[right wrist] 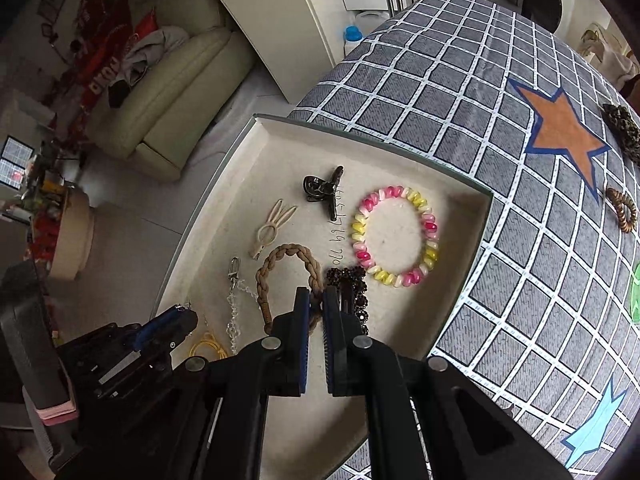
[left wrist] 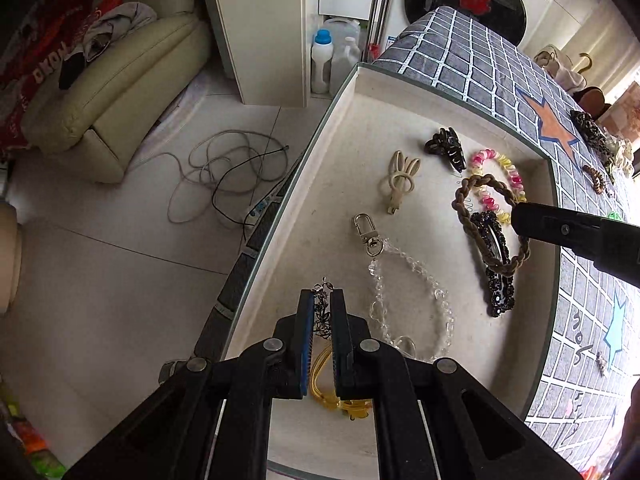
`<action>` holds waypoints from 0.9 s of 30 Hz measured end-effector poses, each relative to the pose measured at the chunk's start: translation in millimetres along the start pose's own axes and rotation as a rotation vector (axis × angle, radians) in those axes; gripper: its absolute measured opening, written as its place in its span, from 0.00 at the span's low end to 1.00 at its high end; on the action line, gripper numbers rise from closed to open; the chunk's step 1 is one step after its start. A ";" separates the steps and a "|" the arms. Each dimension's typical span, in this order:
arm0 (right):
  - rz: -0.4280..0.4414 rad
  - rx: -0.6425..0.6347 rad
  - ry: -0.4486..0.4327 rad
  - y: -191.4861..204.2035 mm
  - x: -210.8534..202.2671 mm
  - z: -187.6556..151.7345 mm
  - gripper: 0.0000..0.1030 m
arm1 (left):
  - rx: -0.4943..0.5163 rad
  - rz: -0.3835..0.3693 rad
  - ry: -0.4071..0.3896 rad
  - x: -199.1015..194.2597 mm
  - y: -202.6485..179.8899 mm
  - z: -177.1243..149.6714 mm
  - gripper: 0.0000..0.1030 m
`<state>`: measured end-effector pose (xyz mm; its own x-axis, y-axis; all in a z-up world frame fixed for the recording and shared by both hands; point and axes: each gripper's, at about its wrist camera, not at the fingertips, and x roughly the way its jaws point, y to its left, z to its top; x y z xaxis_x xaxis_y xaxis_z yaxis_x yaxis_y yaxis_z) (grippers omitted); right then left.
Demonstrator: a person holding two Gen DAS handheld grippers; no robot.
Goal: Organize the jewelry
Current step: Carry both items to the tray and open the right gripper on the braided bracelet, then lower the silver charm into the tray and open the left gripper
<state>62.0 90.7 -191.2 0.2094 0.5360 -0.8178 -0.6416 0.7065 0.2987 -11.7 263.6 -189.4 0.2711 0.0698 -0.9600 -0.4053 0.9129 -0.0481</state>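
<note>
A shallow cream tray [left wrist: 360, 80] [right wrist: 280, 128] sits on the checked tablecloth. In it lie a bunny clip [left wrist: 400, 180] [right wrist: 272, 228], a dark claw clip [left wrist: 446, 148] [right wrist: 324, 190], a pink-yellow coil bracelet [left wrist: 500, 172] [right wrist: 396, 236], a brown braided band [left wrist: 492, 224] [right wrist: 288, 260], a dark rhinestone barrette [left wrist: 494, 264] [right wrist: 352, 284], a clear bead chain [left wrist: 408, 300] [right wrist: 234, 308] and a yellow loop [left wrist: 324, 380] [right wrist: 208, 346]. My left gripper [left wrist: 322, 304] [right wrist: 176, 320] is shut on a small dark filigree piece [left wrist: 322, 312] over the tray. My right gripper [right wrist: 316, 300] [left wrist: 520, 220] is shut on the braided band.
Loose pieces lie on the cloth [right wrist: 460, 100] right of the tray: a leopard scrunchie [right wrist: 624, 132], a brown coil tie [right wrist: 622, 208], a green item [right wrist: 636, 292]. The tray overhangs the table's left edge; below are tiled floor, cables [left wrist: 224, 176], a sofa [left wrist: 112, 92] and bottles [left wrist: 322, 60].
</note>
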 end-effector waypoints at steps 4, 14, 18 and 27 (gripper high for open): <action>-0.018 -0.018 0.014 6.0 14.3 8.1 0.07 | 0.004 0.011 0.006 9.3 -0.8 2.4 0.15; -0.072 -0.026 0.028 7.9 42.0 27.0 0.07 | 0.025 0.049 0.004 22.8 -7.1 8.2 0.15; -0.082 -0.020 0.034 5.8 51.2 33.3 0.07 | 0.042 0.064 -0.004 23.5 -9.6 10.3 0.15; -0.087 -0.030 0.040 6.8 58.9 39.3 0.07 | 0.061 0.081 0.006 23.1 -12.8 12.3 0.15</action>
<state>99.0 145.2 -218.0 0.2357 0.4540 -0.8593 -0.6440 0.7352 0.2118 10.5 258.5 -207.6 0.2344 0.1427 -0.9616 -0.3717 0.9272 0.0470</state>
